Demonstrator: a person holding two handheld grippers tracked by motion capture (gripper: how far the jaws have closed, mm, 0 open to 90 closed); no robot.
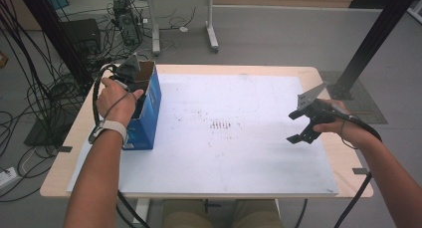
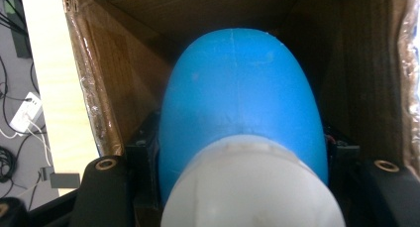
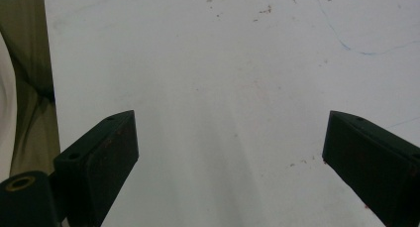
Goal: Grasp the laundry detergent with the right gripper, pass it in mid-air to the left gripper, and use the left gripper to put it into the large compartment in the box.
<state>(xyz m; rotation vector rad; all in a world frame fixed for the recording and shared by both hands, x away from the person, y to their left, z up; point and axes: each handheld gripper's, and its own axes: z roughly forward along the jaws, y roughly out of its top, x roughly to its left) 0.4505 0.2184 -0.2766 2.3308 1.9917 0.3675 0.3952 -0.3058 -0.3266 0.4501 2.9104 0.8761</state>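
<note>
Left gripper (image 1: 130, 74): inside the open cardboard box (image 1: 149, 106), clamped on a blue-and-white bottle (image 2: 242, 123).
Right gripper (image 1: 301, 126): jaws wide, empty, above the white tabletop (image 1: 229, 153).

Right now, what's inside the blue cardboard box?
Inside the blue cardboard box, the left gripper is clamped on a blue-and-white rounded plastic object between brown walls. The object covers the box floor and anything beneath it.

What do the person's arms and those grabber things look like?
Both arms are bare, with no sleeves. The left wrist wears a pale band. Each gripper is black: the left gripper and right gripper carry a grey three-cornered plate on top, and black cables trail from both. The right one's jaws are flat, blocky wedges.
</note>
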